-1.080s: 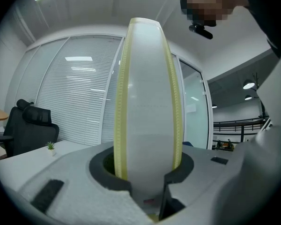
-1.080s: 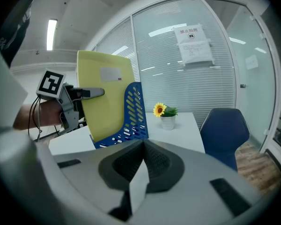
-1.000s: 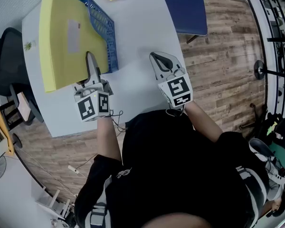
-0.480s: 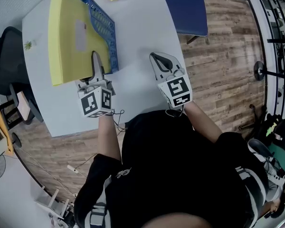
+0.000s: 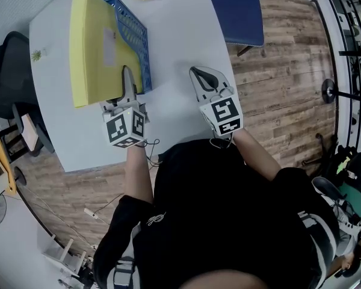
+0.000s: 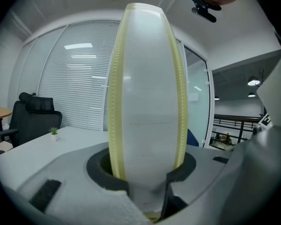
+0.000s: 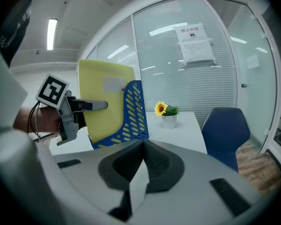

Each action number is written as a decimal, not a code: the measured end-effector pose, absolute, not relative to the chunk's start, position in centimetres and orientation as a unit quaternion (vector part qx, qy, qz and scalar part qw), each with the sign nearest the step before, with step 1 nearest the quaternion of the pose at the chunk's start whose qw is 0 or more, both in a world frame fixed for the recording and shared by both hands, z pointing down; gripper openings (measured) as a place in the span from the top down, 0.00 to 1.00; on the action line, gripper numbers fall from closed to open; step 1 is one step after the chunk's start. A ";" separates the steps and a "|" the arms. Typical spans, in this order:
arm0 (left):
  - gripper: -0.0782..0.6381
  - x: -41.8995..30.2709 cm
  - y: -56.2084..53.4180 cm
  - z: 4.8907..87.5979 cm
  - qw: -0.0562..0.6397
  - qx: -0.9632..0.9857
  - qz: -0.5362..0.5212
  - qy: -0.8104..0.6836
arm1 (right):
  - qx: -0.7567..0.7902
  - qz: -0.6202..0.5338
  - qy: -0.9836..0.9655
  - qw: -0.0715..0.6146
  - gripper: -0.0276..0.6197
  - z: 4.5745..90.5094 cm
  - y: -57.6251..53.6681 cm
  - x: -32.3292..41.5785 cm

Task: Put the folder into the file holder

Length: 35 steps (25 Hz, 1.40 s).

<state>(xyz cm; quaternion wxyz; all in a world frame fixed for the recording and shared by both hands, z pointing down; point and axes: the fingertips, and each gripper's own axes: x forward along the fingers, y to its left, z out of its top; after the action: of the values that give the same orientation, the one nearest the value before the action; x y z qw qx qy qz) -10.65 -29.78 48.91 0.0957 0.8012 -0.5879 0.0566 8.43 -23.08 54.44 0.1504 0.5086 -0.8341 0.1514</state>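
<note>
Within opening left hand-held gripper (image 5: 127, 74): folder (image 5: 91, 53)

Matt plastic folder (image 5: 96, 47), perforated plastic file holder (image 5: 134, 26); smooth white table (image 5: 180, 41), wood-grain floor (image 5: 277, 71)

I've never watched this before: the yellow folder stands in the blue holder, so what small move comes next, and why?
Probably open the left tongs fully and draw them straight back. The thick yellow folder already stands in the blue perforated plastic file holder, and the tongs, with the folder between them, have just been opening.
</note>
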 end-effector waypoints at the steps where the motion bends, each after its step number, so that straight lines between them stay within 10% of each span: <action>1: 0.63 -10.6 -29.7 49.1 0.097 0.801 0.059 -0.588 | 0.509 0.151 -0.834 0.150 0.95 54.5 -23.1 8.4; 35: 0.51 -10.1 -24.6 54.6 0.163 0.816 0.147 -0.535 | 0.497 0.146 -0.841 0.159 0.95 54.0 -21.0 4.8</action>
<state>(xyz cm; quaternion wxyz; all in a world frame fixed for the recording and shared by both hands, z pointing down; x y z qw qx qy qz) -10.12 -24.64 54.60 0.1633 0.8156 -0.5352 0.1474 4.80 -21.04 54.04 0.1586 0.4969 -0.8406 0.1460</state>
